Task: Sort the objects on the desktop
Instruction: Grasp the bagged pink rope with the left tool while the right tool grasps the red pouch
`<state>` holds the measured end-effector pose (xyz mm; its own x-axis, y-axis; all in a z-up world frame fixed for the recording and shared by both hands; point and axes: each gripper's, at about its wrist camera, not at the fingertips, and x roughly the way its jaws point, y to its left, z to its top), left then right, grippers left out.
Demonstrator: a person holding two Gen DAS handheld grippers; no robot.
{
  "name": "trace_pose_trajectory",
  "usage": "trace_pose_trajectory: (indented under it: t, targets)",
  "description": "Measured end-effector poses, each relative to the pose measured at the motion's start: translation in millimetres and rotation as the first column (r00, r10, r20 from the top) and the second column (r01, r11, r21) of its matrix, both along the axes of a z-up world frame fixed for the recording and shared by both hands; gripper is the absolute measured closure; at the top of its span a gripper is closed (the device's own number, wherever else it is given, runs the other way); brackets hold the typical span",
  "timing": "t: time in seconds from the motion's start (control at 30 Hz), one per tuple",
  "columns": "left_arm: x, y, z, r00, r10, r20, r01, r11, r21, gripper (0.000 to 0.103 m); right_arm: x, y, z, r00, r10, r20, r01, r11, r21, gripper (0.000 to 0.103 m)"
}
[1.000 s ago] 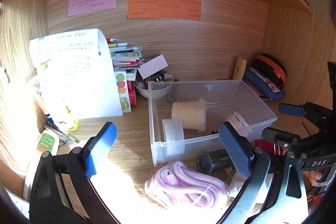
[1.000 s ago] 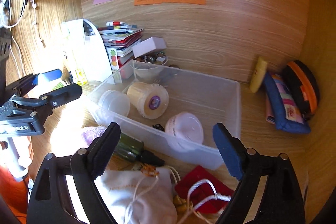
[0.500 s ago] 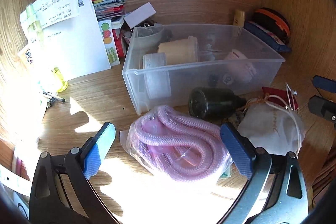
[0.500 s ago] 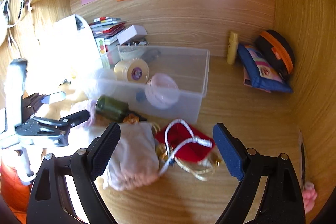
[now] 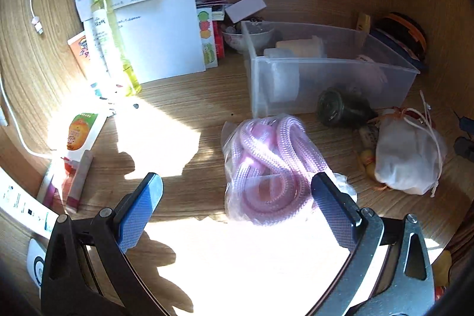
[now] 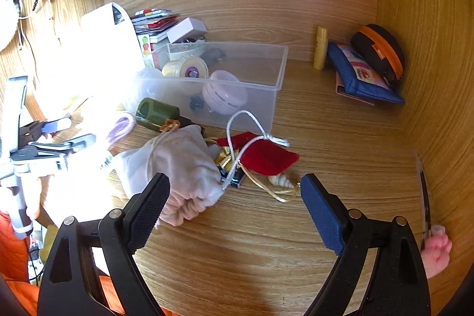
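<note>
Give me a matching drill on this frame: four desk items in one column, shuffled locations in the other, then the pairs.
Items:
1. pink rope bag
2. tape roll
3. red pouch
4. yellow tube

Locations:
A. upright against the back wall, beside the blue pouch
B. inside the clear bin
C. on the desk ahead of the open left gripper
D. on the desk ahead of the open right gripper, beside the white drawstring bag

Pairs: 1-C, 2-B, 3-D, 4-A
</note>
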<state>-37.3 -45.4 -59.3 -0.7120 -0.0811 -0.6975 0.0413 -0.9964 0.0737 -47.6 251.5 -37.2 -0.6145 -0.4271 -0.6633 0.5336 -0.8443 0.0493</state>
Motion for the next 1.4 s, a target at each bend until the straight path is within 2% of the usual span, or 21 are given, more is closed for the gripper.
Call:
trace_pose_trajectory:
  t: [0.23,0.53,0.7,0.87,1.07,1.2,1.3,1.37,1.4]
  targets:
    - [1.7,-12.1,-5.3,1.0,-0.004,0.027,0.003,0.999,0.032,0.001,-13.9,18.2,-8.9,0.997,-0.066,0.048,0.067,0.998,-0.021,0.015]
    - [-30.4,-0.1,-4.7,0.996,-0.061,0.072,0.055,0.995,0.08,0.001,-37.9,27.6,-14.1,0.992,-0.098,0.08,0.1,0.995,-0.03,0.015]
    - [-45.4,0.1,-12.7,0.985,-0.103,0.14,0.083,0.986,0.142,0.001,-58.3,26.9,-20.2,0.99,-0.092,0.109,0.094,0.995,-0.014,0.015]
    - [-51.6,9.6,-27.8,0.969,-0.136,0.208,0.124,0.99,0.072,0.001,-77.8,25.8,-25.3,0.982,-0.046,0.184,0.054,0.998,-0.042,0.015]
    - [-62.3,8.9,-27.8,0.967,-0.141,0.212,0.125,0.989,0.084,0.0,-92.8,17.5,-28.1,0.971,0.008,0.24,0.007,0.998,-0.061,0.016]
    - [-69.3,8.5,-27.1,0.966,-0.146,0.214,0.131,0.988,0.083,0.0,-96.0,5.1,-28.5,0.969,0.051,0.243,-0.04,0.998,-0.049,0.018]
    - [-68.9,10.1,-26.3,0.967,-0.149,0.205,0.136,0.988,0.075,0.0,-101.3,-1.6,-30.7,0.96,0.082,0.269,-0.069,0.996,-0.054,0.026]
    - [-65.8,13.0,-23.9,0.971,-0.151,0.184,0.143,0.988,0.055,0.006,-105.4,-5.3,-32.5,0.953,0.1,0.284,-0.085,0.994,-0.063,0.039]
    - [-63.9,14.6,-22.4,0.975,-0.145,0.169,0.14,0.989,0.04,0.013,-107.1,-8.3,-34.7,0.947,0.115,0.299,-0.101,0.993,-0.062,0.042]
